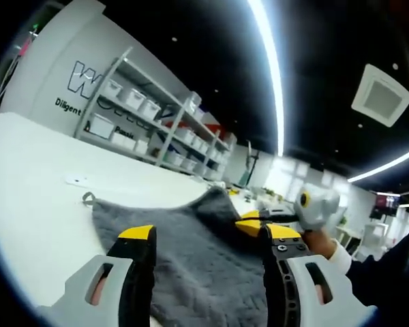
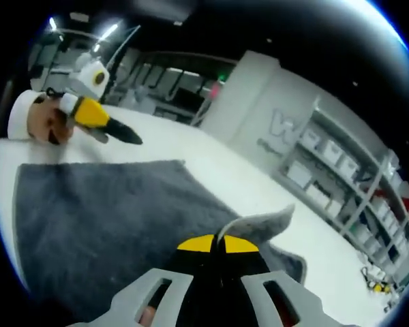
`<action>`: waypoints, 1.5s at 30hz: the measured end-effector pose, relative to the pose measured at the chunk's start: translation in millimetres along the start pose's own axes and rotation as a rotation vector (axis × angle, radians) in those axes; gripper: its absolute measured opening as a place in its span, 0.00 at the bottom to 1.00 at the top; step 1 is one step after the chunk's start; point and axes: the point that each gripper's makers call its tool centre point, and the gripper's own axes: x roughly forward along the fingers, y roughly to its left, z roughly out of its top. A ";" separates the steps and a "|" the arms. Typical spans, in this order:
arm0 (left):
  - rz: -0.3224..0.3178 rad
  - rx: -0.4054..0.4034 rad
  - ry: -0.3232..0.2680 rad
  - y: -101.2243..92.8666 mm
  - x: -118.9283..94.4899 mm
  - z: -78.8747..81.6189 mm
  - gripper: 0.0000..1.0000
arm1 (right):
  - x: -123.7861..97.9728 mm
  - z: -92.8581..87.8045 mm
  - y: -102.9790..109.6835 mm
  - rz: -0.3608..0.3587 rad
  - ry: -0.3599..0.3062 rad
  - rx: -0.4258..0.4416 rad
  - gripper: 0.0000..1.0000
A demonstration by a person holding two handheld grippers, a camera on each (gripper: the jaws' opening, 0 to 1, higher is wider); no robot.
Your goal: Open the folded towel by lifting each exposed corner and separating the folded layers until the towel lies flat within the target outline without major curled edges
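Right gripper (image 2: 217, 243) clamped on a lifted corner of the grey towel (image 2: 102, 225), edge curling up at 1 o'clock from its tips. Left gripper (image 1: 208, 235) jaws apart, empty, hovering over the towel on the white table (image 1: 34, 204). Shelving (image 1: 157, 122) behind, probably storage bins.

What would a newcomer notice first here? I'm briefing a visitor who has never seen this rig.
First, the grey towel spread over the white table, in both views. Then the right gripper, shut on a towel corner that it holds lifted off the table. The left gripper hangs open over the towel, with storage shelves along the wall behind.
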 end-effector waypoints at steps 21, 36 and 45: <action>-0.013 -0.046 -0.016 3.0 3.9 2.8 0.59 | -0.8 34.8 36.3 -0.017 -0.106 -0.124 0.00; 0.014 0.014 0.000 16.5 10.3 10.2 0.56 | -0.4 44.2 68.0 0.014 -0.111 -0.240 0.00; 0.001 -0.008 0.008 13.0 10.2 7.7 0.52 | 2.5 48.8 96.2 0.047 -0.103 -0.317 0.00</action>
